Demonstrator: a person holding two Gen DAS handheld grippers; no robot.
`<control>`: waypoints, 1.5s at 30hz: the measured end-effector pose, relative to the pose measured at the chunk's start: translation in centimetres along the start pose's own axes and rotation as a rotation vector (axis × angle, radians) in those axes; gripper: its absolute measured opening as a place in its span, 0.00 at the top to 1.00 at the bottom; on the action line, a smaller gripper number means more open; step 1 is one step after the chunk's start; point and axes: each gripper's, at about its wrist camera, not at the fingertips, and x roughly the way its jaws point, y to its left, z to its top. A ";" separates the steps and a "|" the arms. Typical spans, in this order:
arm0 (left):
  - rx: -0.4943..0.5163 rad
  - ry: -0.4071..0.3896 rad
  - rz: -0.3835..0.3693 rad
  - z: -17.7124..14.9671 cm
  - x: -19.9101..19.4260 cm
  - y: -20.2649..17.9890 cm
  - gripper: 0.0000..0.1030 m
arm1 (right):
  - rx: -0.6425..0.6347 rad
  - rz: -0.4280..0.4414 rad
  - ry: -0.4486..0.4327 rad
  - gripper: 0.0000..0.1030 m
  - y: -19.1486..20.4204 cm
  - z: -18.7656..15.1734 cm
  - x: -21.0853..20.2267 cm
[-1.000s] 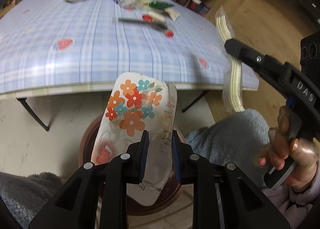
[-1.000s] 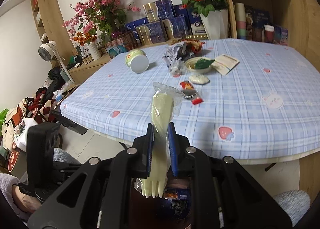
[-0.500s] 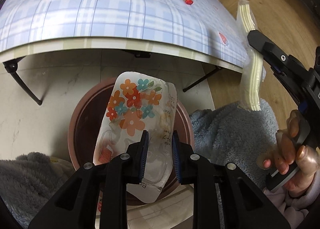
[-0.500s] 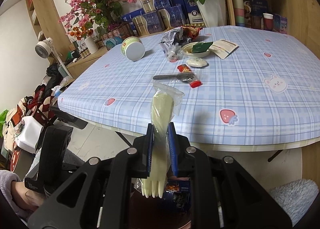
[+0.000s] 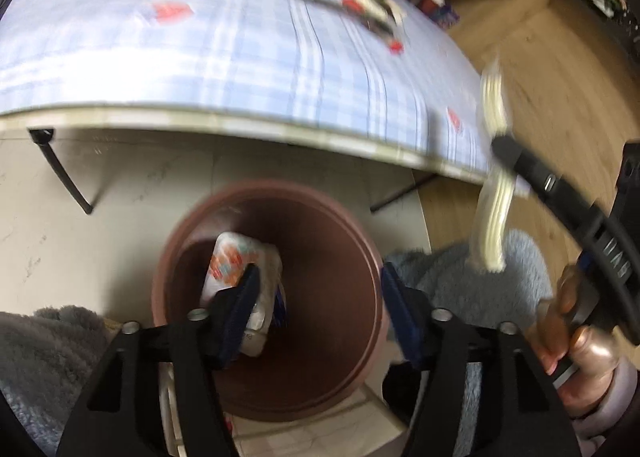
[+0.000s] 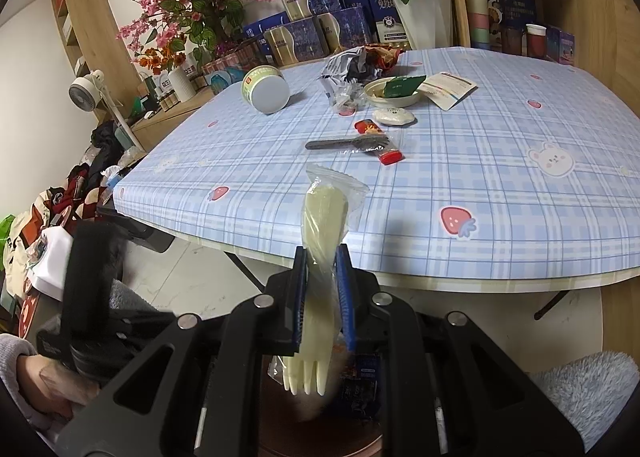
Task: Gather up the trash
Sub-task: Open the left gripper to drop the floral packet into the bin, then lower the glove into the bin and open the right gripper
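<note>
My left gripper (image 5: pixel 318 309) is open and empty above a brown round trash bin (image 5: pixel 360 249) on the floor. A flowered plastic tray (image 5: pixel 236 261) lies inside the bin, apart from the jaws. My right gripper (image 6: pixel 322 297) is shut on a cream plastic fork in a clear wrapper (image 6: pixel 320 225), tines pointing down over the bin; the fork also shows in the left wrist view (image 5: pixel 494 193). More trash lies on the blue checked table (image 6: pixel 500 177): a tipped noodle cup (image 6: pixel 266 89), crumpled wrappers (image 6: pixel 352 69), a paper bowl (image 6: pixel 394 93), a black wrapped utensil (image 6: pixel 348 144).
Table edge and legs stand just beyond the bin. Grey fluffy sleeves (image 5: pixel 440 277) flank the bin. Flower vases and boxes (image 6: pixel 320 29) line the back of the table. Clothes and a fan (image 6: pixel 86 85) are at the left.
My left gripper opened and the flowered tray dropped into the bin. The left view swung up a little and is blurred. The right gripper keeps holding the fork.
</note>
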 end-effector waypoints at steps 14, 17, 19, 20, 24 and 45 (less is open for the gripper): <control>0.053 -0.491 0.307 1.5 -9.2 0.8 0.06 | -0.052 -0.011 0.118 0.82 1.0 -1.8 2.8; 0.049 -0.546 0.378 1.5 -10.0 1.2 0.06 | -0.059 -0.028 0.162 0.82 1.2 -2.2 3.7; 0.033 -0.558 0.399 1.5 -10.1 1.5 0.06 | -0.066 -0.033 0.185 0.82 1.3 -2.4 4.2; 0.021 -0.562 0.412 1.4 -10.1 1.6 0.06 | -0.072 -0.035 0.194 0.82 1.5 -2.5 4.4; -0.038 -0.565 0.452 1.4 -10.3 3.0 0.06 | -0.103 -0.055 0.237 0.82 1.9 -3.0 5.2; -0.133 -0.547 0.477 1.2 -10.4 5.3 0.06 | -0.071 -0.144 0.571 0.82 0.4 -6.5 10.8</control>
